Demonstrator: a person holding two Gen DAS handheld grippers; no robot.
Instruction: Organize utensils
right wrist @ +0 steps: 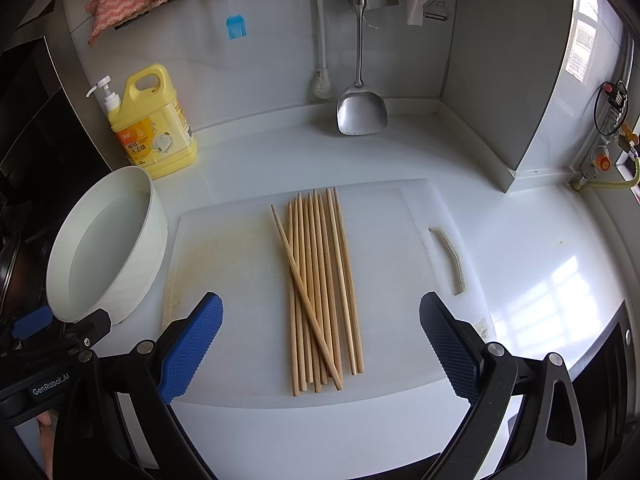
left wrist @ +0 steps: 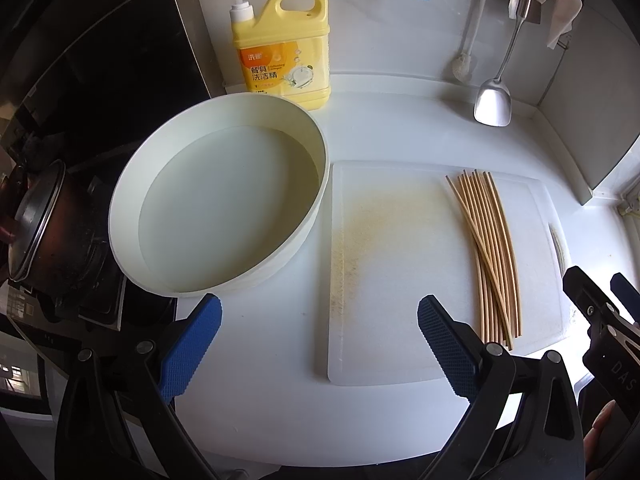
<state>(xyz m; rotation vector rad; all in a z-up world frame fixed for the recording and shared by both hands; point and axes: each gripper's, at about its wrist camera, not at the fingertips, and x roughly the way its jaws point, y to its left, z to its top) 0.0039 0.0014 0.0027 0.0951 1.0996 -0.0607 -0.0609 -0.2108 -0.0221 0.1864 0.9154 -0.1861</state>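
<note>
Several wooden chopsticks [right wrist: 320,292] lie in a loose bundle on a white cutting board [right wrist: 240,264], one crossing the others diagonally. They also show in the left wrist view [left wrist: 490,252] on the board's [left wrist: 392,264] right side. My right gripper [right wrist: 320,340] is open and empty, just above the near ends of the chopsticks. My left gripper [left wrist: 320,340] is open and empty over the board's near left edge, beside a white round basin [left wrist: 224,200] holding water.
A yellow dish soap jug [left wrist: 286,48] stands behind the basin [right wrist: 108,248]. A steel spatula [right wrist: 362,108], a brush [right wrist: 320,80] and a blue silicone brush [right wrist: 236,26] hang on the back wall. A dark pot [left wrist: 44,224] sits on the stove at left.
</note>
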